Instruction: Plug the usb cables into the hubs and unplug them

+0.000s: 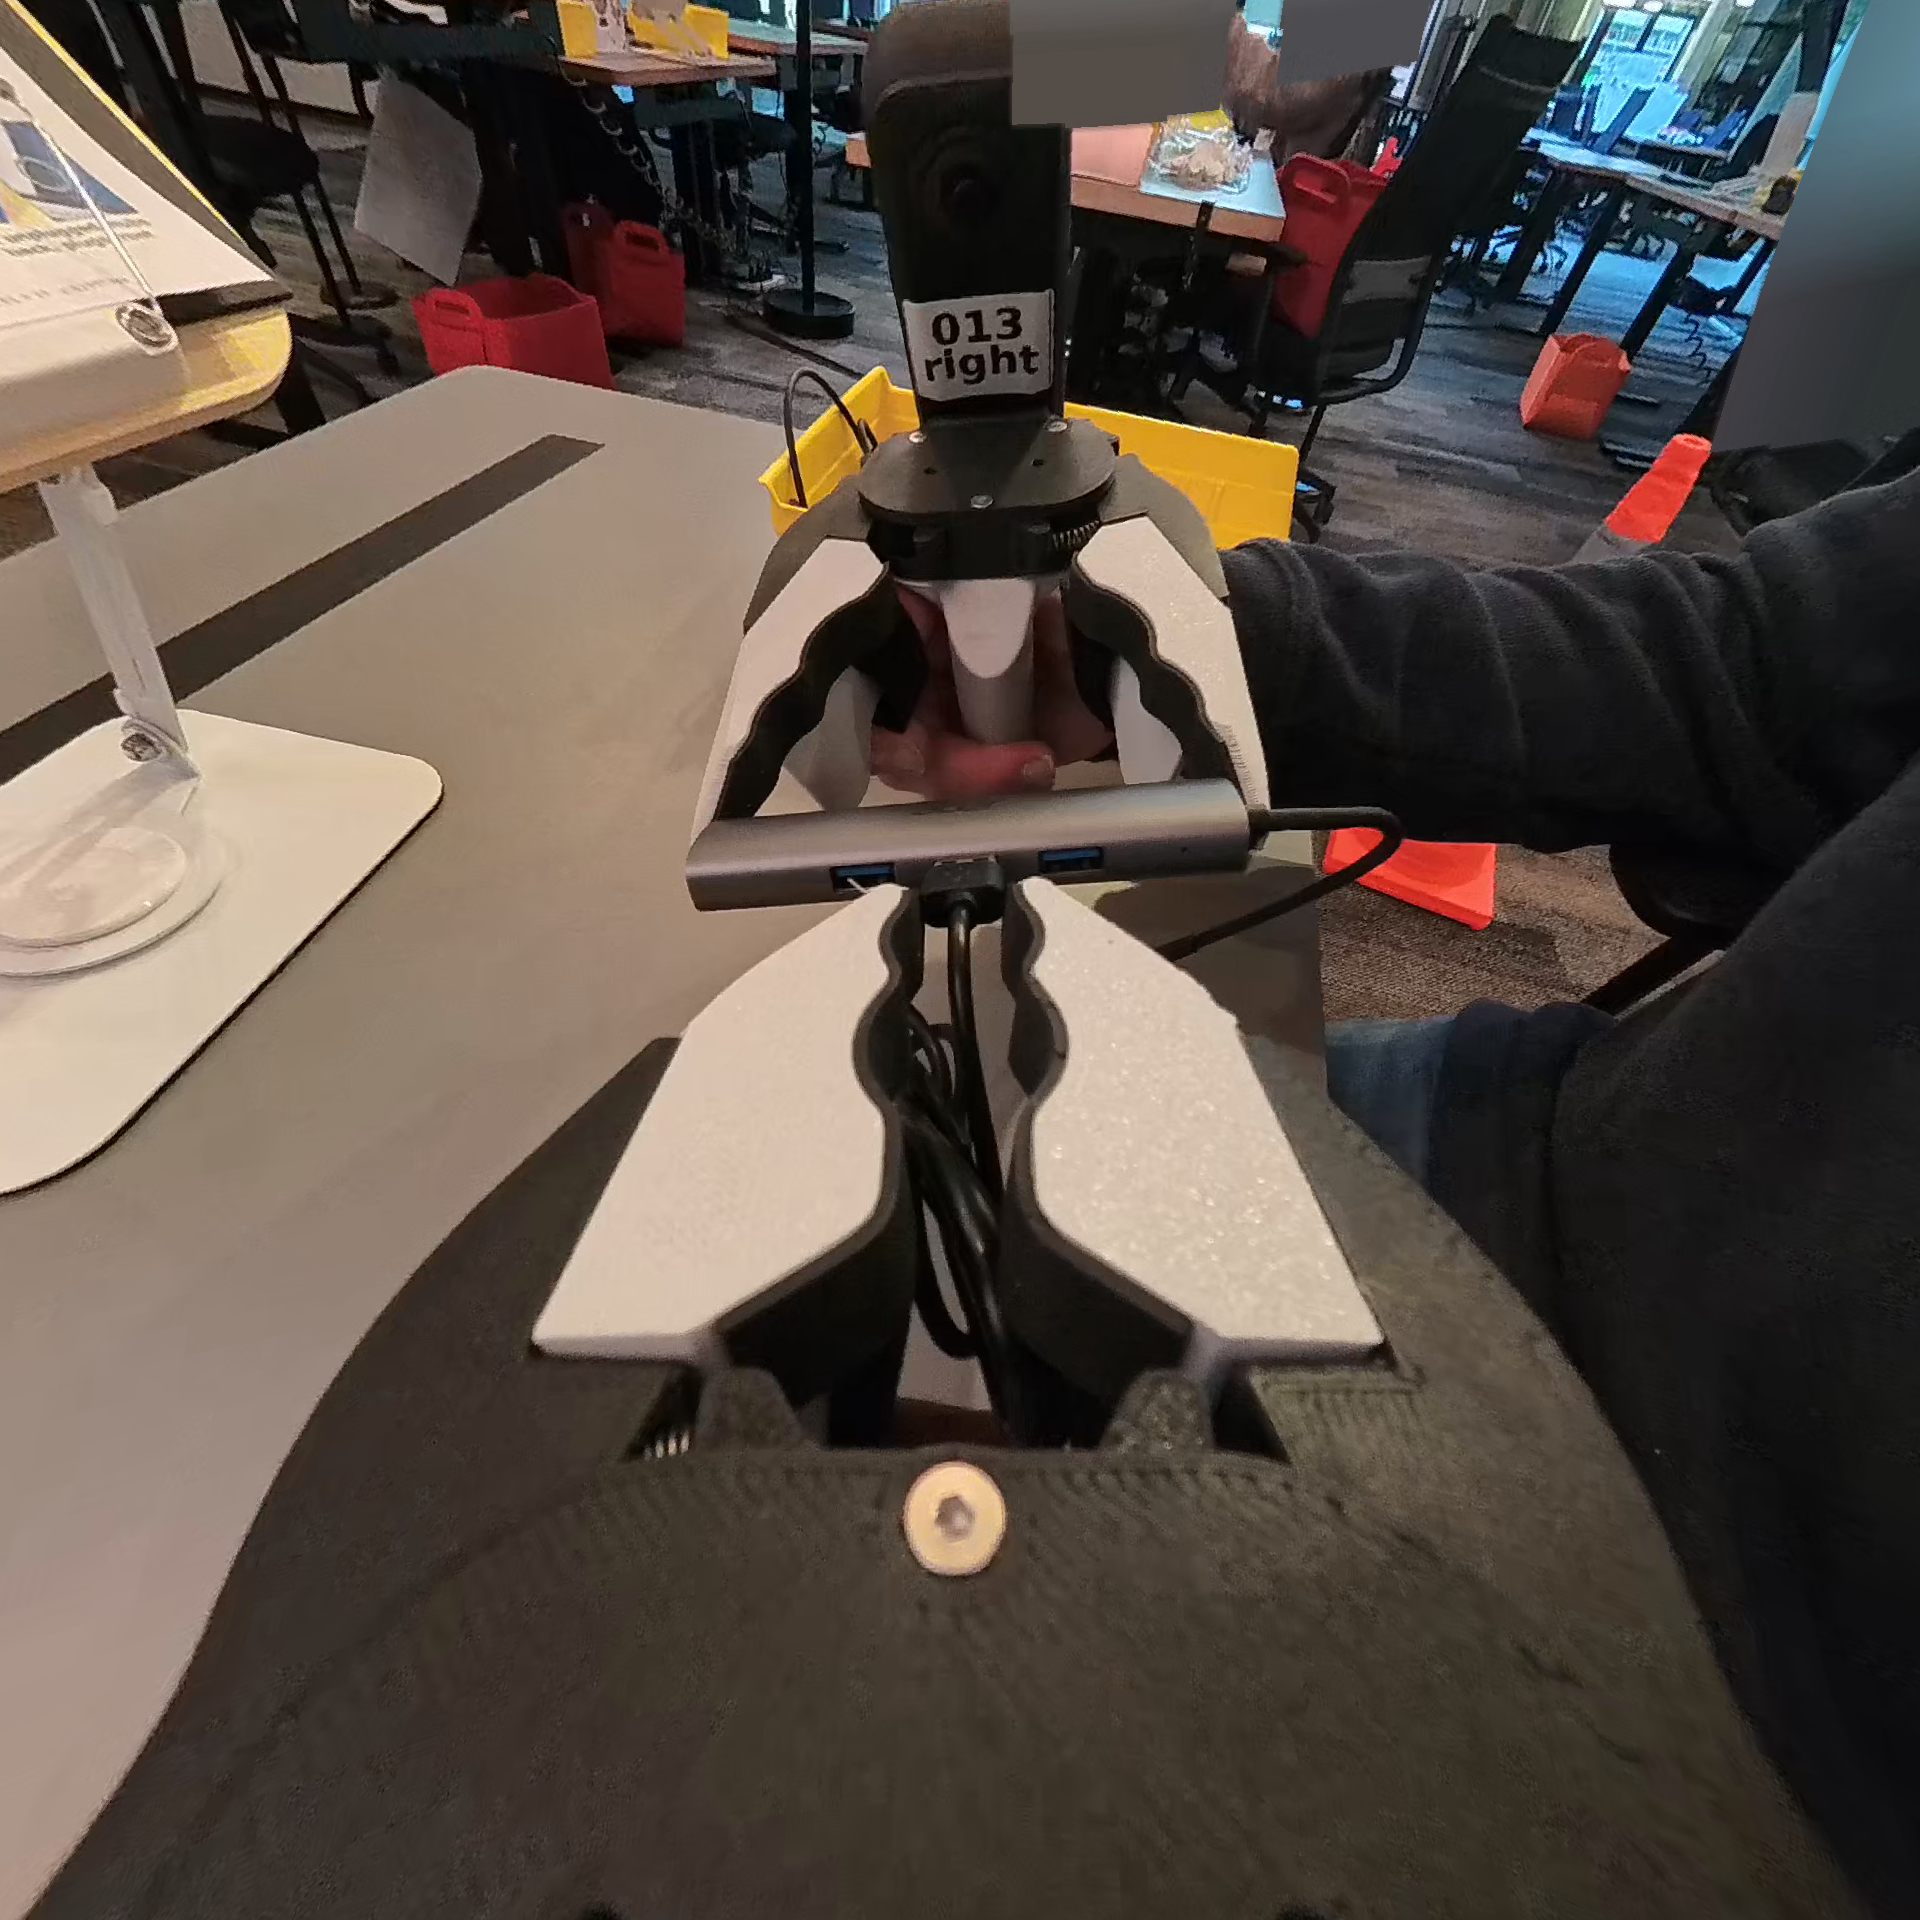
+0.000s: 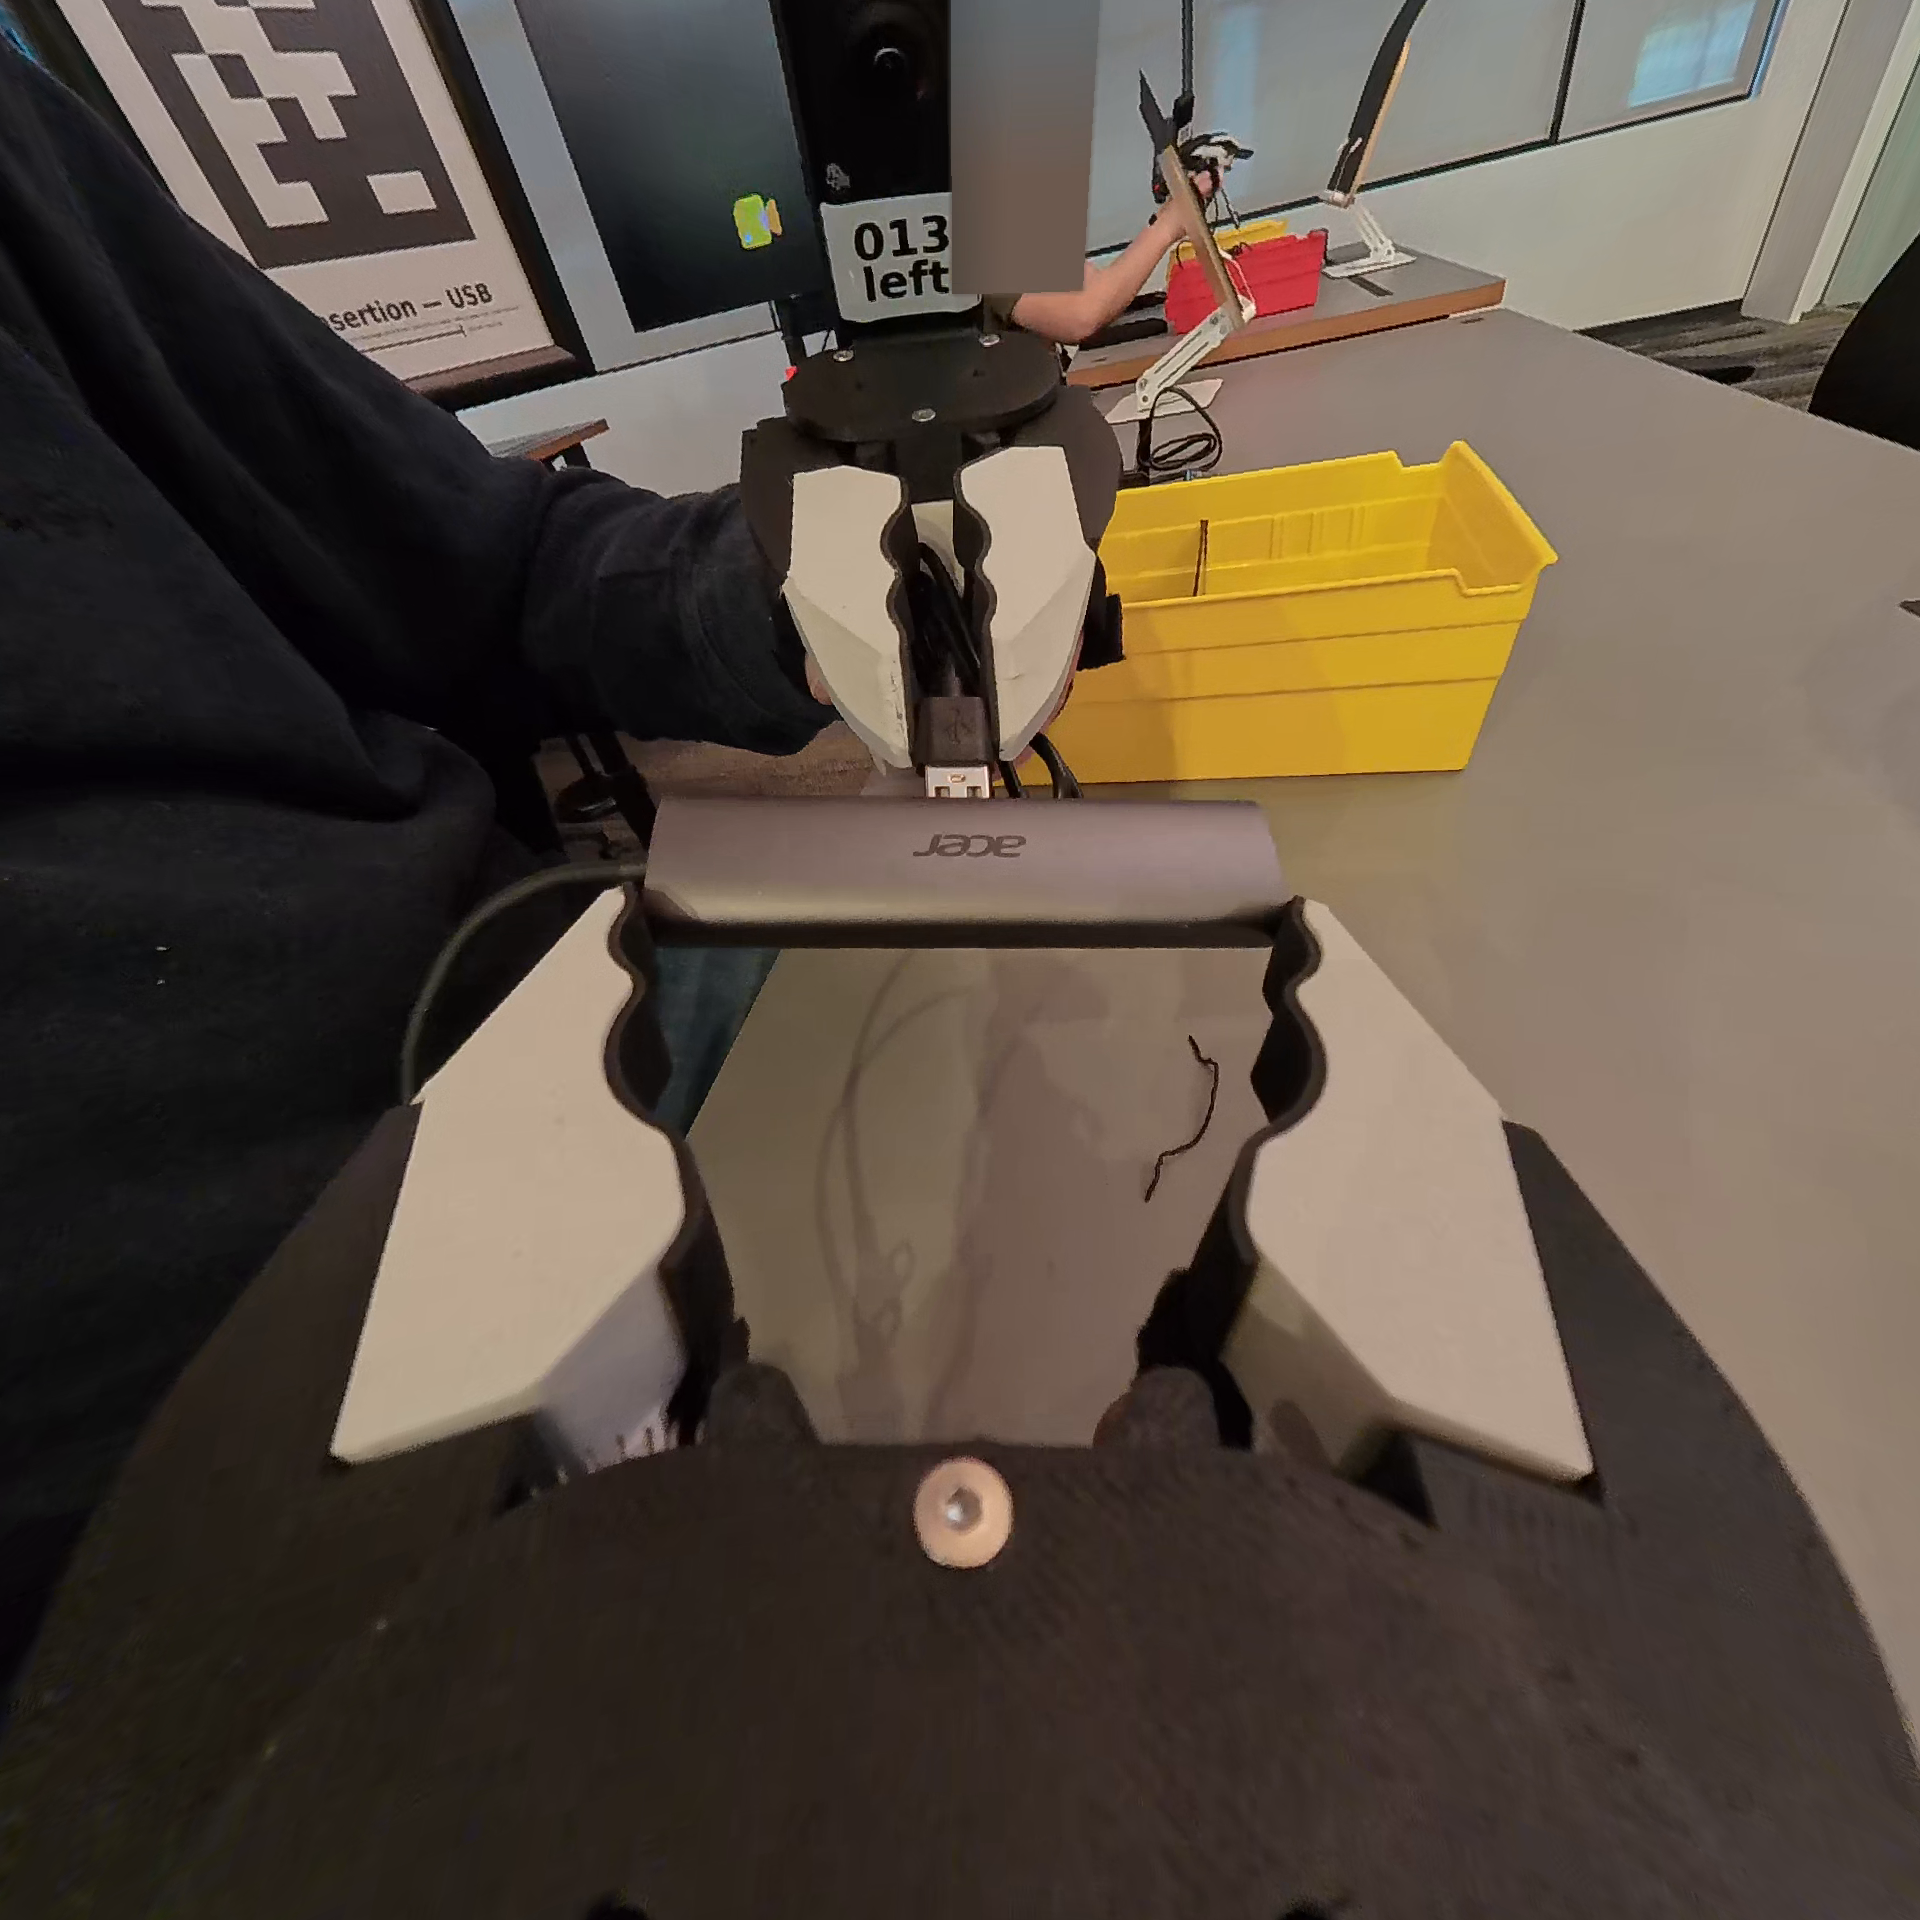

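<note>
Grey USB hub (image 2: 961,860) held crosswise above the near edge of the desk (image 2: 1558,935), gripped by its two short ends between the widely spread right tongs (image 2: 961,914). Black USB plug (image 2: 954,730) pinched in the almost closed left tongs (image 1: 961,904), metal tip partly visible in the right wrist view, touching the hub's middle port. Blue ports on both sides of the plug uncovered. Black cable (image 1: 971,1122) running back between the left fingers. Hub's own cable (image 1: 1330,831) leaving one end and curving down past the desk edge. Yellow bin (image 2: 1299,665) just behind the left tongs, near but apart. Wide bare desk surface beyond the bin. White stand base (image 1: 208,883) well apart, on the far side.
</note>
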Demonstrator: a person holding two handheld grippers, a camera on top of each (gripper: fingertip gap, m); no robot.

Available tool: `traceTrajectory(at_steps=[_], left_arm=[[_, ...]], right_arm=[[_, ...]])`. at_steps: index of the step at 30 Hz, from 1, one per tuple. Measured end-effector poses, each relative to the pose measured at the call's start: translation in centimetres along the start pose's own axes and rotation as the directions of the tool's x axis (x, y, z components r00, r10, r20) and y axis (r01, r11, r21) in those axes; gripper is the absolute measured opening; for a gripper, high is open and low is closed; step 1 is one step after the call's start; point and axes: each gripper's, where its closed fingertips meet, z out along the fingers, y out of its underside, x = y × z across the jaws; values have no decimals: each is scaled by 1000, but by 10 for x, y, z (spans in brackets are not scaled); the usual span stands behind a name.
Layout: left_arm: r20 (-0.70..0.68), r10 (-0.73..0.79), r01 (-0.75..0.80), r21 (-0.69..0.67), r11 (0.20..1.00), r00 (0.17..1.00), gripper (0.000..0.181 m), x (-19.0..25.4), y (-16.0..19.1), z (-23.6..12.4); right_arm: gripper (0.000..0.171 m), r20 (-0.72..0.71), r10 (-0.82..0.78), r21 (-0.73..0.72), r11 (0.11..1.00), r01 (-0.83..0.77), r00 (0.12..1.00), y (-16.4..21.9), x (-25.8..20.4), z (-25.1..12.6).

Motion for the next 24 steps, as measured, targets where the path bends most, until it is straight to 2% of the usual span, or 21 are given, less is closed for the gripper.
traceTrajectory(at_steps=[10, 19, 24], left_arm=[[-25, -37, 39, 115, 993, 999, 15, 3, -13, -3], [-4, -14, 15, 108, 994, 1000, 15, 3, -11, -1], [14, 7, -7, 66, 998, 1000, 15, 3, -7, 0]], right_arm=[[115, 39, 18, 137, 990, -23, 999, -16, -4, -3], [114, 31, 15, 125, 992, -19, 999, -16, -4, -4], [114, 10, -5, 73, 997, 4, 1000, -12, -4, -4]])
